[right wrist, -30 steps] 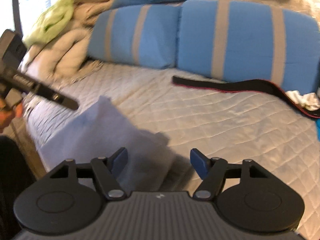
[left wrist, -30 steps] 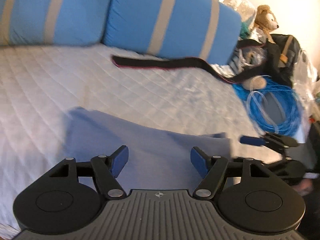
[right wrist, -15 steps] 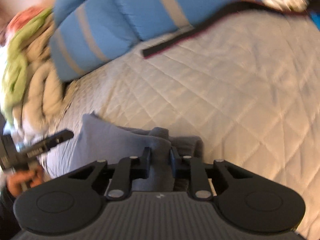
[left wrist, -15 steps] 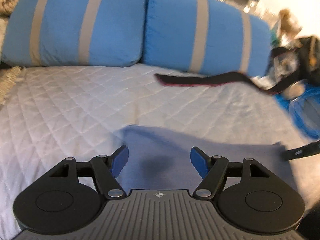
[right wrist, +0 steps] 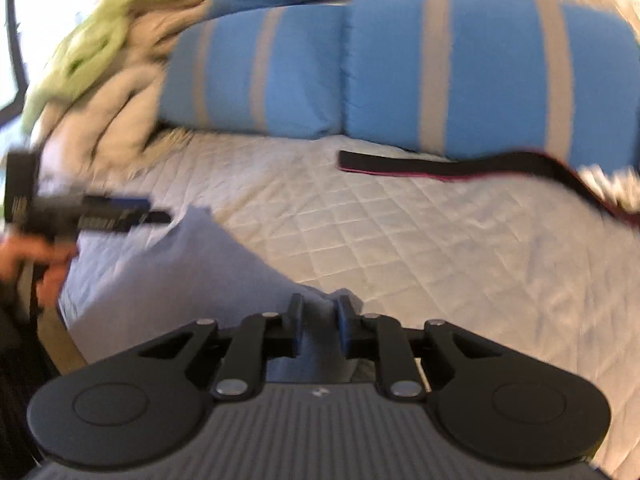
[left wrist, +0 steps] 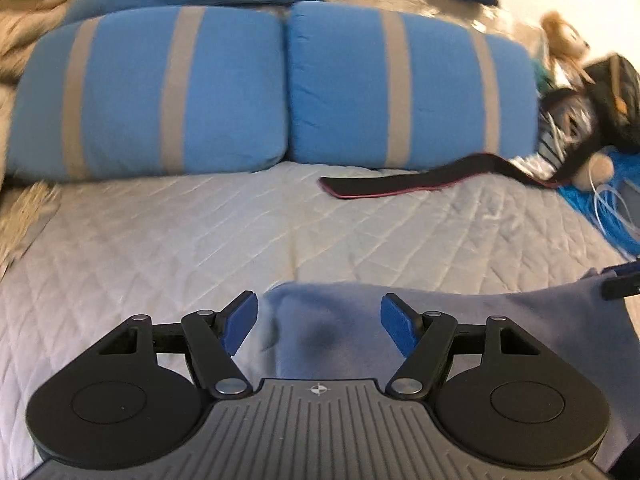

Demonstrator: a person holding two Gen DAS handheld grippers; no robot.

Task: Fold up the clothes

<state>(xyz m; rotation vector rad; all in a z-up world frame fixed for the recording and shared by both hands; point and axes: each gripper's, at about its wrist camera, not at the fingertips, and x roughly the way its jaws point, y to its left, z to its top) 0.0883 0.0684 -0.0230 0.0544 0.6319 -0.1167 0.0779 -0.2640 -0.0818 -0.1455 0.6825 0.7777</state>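
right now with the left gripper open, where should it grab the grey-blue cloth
Probably the near-left corner of the grey-blue cloth, coming in low from the front: that raised fold sits between the open left gripper fingers. The right gripper already pinches the opposite edge.

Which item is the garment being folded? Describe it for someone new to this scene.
Start at the two blue striped pillows, then come down the white quilted bed to its near edge. The garment lies there, pinched by the right gripper: plain grey-blue cloth, unlike the black strap near the pillows.
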